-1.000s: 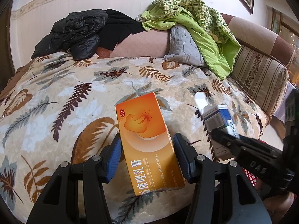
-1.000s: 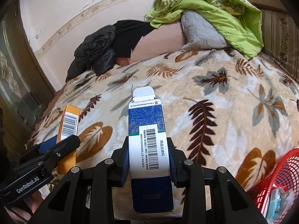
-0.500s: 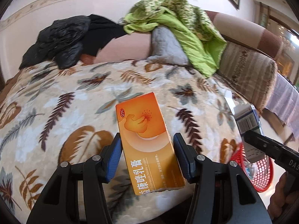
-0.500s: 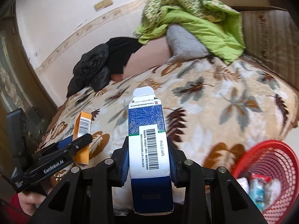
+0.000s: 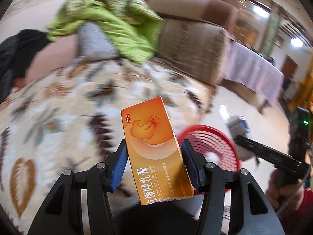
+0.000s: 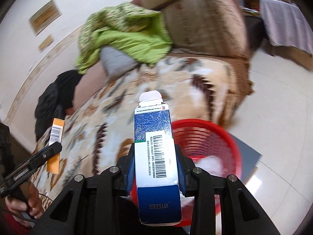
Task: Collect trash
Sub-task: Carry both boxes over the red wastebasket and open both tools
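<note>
We have a box in each claw. The left gripper [image 5: 154, 156] is clamped on the orange cream box [image 5: 154, 148], its blue pads pressing both long sides, and the right gripper [image 6: 155, 168] is clamped the same way on the blue and white carton [image 6: 155, 156], whose top flap stands open at the far end. The red mesh basket [image 6: 225, 145] sits on the floor, low and to the right, just behind the carton in the right wrist view, with some pale rubbish already lying in it.

The step in hand, as we judge it, is carrying both boxes to the basket and dropping them in. To do it well we bring each box fully over the basket's mouth before we loosen the pads, and we let go one claw at a time so the two do not knock together above the rim. The boxes are light card, so a low release should keep them from bouncing out.

To the left lies the sofa seat under a cream leaf-patterned blanket [image 5: 58, 117]. At its far side a green quilt [image 6: 125, 37] is heaped over a grey cushion, with black clothing [image 6: 56, 101] further left. The tiled floor [image 6: 273, 98] is pale and glossy, and a table under a lilac cloth [image 5: 252, 68] stands far right.
</note>
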Demonstrator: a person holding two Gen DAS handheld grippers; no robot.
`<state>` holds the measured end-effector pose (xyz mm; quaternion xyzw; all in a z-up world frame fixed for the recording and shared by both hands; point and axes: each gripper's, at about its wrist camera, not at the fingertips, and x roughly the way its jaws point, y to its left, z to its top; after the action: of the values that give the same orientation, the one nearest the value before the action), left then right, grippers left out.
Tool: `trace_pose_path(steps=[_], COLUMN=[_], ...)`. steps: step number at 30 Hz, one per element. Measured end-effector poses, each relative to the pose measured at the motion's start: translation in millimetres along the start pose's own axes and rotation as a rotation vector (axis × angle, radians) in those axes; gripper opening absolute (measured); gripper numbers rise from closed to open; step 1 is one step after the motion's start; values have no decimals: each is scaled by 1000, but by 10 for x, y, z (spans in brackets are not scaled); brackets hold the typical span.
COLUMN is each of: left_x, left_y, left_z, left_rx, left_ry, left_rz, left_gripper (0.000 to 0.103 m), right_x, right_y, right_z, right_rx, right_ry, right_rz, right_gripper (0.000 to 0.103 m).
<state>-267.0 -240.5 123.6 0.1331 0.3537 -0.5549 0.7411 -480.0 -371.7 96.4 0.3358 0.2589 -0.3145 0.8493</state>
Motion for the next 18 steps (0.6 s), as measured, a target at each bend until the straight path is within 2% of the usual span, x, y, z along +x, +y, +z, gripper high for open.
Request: trace_pose_path(steps=[6, 8, 11, 12, 14, 18], left_x=[543, 723, 800, 760, 639, 329], left_y=[-576, -671, -695, -688, -640, -485], left_z=[46, 39, 5, -5, -12, -47], left_rx=[71, 84, 72, 72, 91, 130], left_ry=[118, 158, 185, 171, 134, 41], left_rz=[-136, -142, -131, -116, -46, 116], left_gripper=[54, 60, 61, 63, 75, 81], right_x=[86, 102, 19, -29, -78, -146], right_y=[-297, -371, -412, -390, -294, -34], right_z=[20, 20, 17, 21, 29, 4], right_rx=[75, 92, 87, 71, 33, -24], right_ry=[21, 21, 7, -8, -29, -68], right_rz=[-56, -76, -111, -123, -155, -202], right_gripper=[41, 55, 61, 61, 68, 84])
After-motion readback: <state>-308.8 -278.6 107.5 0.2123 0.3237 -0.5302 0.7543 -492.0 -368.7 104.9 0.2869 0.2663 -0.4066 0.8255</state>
